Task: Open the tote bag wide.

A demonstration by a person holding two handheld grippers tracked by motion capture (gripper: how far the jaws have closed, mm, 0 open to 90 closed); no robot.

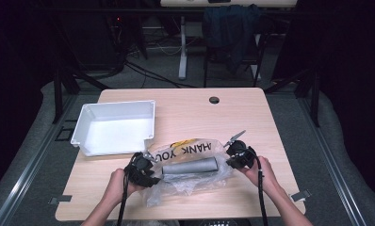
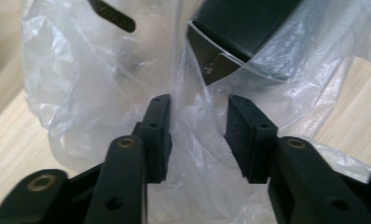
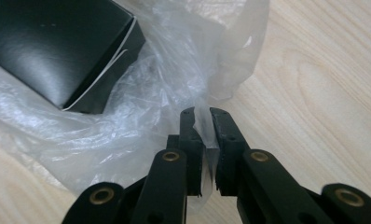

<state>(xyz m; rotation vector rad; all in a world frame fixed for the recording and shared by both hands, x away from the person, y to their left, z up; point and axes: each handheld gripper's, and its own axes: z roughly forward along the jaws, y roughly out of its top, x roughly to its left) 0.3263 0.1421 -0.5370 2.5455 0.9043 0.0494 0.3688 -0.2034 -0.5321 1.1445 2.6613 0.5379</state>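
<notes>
A clear plastic bag (image 1: 195,181) printed "THANK YOU" lies at the table's near middle with a long dark box (image 1: 190,166) inside it. My left gripper (image 1: 150,168) is at the bag's left end. In the left gripper view it (image 2: 197,133) stands open, loose film of the bag (image 2: 95,84) hangs between the jaws, and the box (image 2: 242,28) lies beyond. My right gripper (image 1: 230,157) is at the bag's right end. In the right gripper view it (image 3: 201,116) is shut on a fold of the bag (image 3: 174,70), with the box (image 3: 53,46) at upper left.
A white open bin (image 1: 89,117) stands on the table's left side, just behind the bag. A round cable hole (image 1: 214,100) sits near the table's far edge. Bare wood (image 1: 209,120) stretches behind the bag and to the right.
</notes>
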